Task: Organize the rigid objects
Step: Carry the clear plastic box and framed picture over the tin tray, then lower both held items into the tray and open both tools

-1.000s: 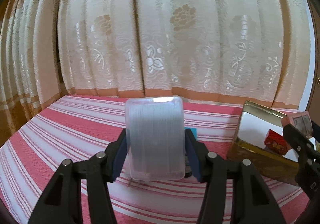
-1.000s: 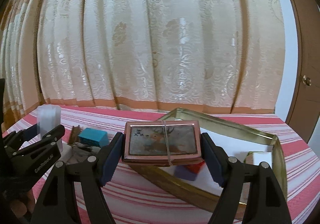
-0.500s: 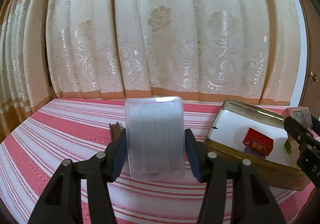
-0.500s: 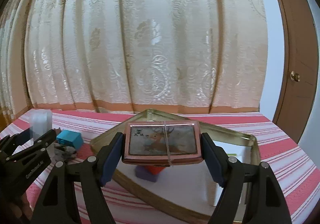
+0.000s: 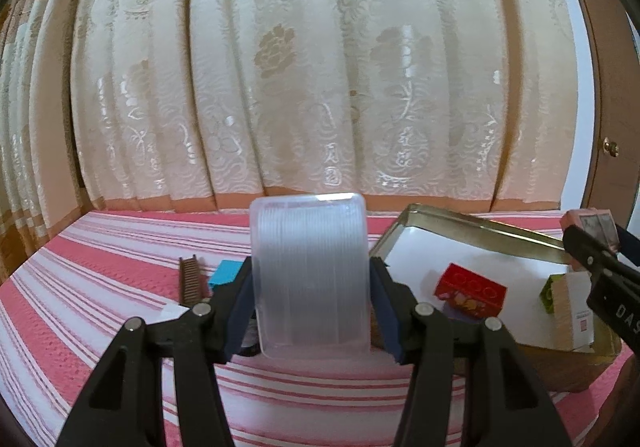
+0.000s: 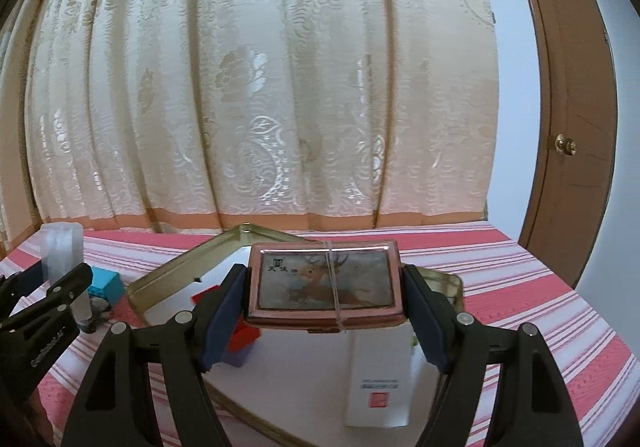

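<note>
right gripper clamps the pink deer case above the gold tin; lower it level into bare floor. left gripper pinches the clear box, tin at 3 o'clock.

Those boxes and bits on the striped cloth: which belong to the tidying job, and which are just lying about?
Part of the job:
- clear plastic box, in the left gripper
- pink deer case, in the right gripper
- gold tray
- red box
- white carton
- blue box
- brown comb

Just there:
- curtain
- door
</note>
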Motion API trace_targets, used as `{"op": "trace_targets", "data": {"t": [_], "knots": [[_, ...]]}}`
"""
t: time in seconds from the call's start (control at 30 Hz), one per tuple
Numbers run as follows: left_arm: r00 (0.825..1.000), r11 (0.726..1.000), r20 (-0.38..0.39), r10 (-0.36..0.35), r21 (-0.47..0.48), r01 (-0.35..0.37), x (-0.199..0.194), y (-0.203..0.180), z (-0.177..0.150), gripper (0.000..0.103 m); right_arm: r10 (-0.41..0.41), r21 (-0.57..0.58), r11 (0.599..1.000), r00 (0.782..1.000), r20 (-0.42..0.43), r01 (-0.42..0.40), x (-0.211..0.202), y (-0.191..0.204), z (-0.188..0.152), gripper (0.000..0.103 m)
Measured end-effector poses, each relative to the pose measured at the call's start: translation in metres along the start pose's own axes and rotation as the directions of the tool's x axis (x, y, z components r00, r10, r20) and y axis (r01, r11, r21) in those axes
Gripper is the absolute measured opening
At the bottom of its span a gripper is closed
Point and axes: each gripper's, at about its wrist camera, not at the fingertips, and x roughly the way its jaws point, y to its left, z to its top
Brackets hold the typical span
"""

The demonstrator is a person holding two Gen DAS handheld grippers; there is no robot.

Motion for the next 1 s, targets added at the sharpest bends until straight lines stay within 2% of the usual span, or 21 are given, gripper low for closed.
{"op": "trace_targets", "data": {"t": [0.4,0.63,1.0], "knots": [[0.998,0.997,0.009,-0.062,0.044,0.061,0.002,-0.042,0.005,0.054,-0.096,0.056,0.994,0.995,-0.001,0.096,0.008,-0.060,0.006,0.078],[0.992,0.990,-0.008,-0.123,0.070,0.123,0.006,-0.075,0.006,0.054,-0.130,0.095,0.987,0.991,-0.028,0.132,0.020,-0.094,0.006,0.078],[0.982,0.973,-0.057,-0.180,0.139,0.187,0.015,-0.129,0.002,0.054,-0.111,0.059,0.992,0.992,-0.067,0.115,0.036,-0.096,0.006,0.078]]}}
